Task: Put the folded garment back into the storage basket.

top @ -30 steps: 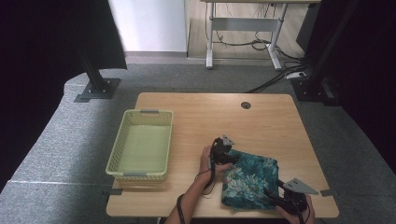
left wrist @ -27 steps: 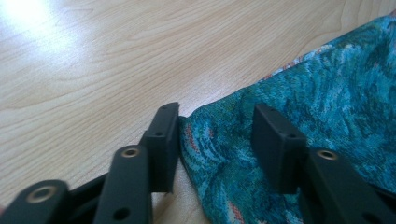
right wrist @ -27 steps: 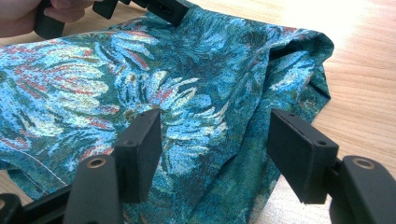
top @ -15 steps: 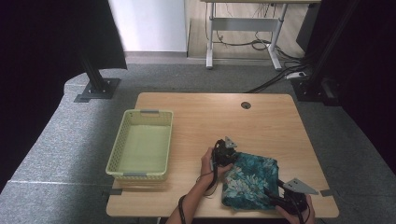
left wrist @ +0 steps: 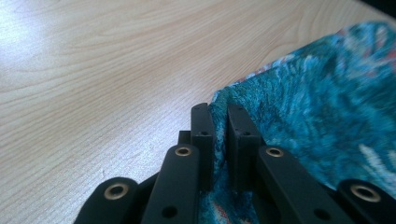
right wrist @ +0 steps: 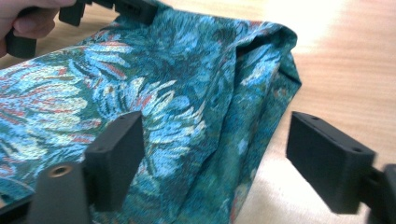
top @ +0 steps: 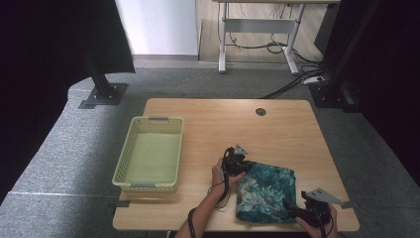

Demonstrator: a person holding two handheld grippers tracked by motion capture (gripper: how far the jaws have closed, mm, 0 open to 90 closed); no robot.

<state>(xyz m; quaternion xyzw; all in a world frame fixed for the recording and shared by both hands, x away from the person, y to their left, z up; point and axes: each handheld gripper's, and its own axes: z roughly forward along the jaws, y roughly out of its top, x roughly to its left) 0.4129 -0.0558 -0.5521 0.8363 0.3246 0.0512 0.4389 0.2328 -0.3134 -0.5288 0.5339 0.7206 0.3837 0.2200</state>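
Table (top: 277, 124), light wood, bearing all items. Basket (top: 130, 157), pale green, empty, well apart from both grippers on the far side of the left hand.

Cloth (top: 265, 191), teal floral, folded flat, lying between the two grippers; long axis runs roughly from the left gripper's corner toward the table's near edge.

Left gripper (left wrist: 218, 123): jaws have just been closing and now stand narrow, pinching the cloth's edge at its corner; the body of the cloth spreads away ahead of the jaws and to one side.

Right gripper (right wrist: 215, 154): jaws have just been opening and stand wide, nothing gripped. Cloth's folded corner (right wrist: 275, 46) lies straight ahead between the jaws; pads clear of it.

Judgement: the left already holds; the right is nearer the free corner and need only advance and close.
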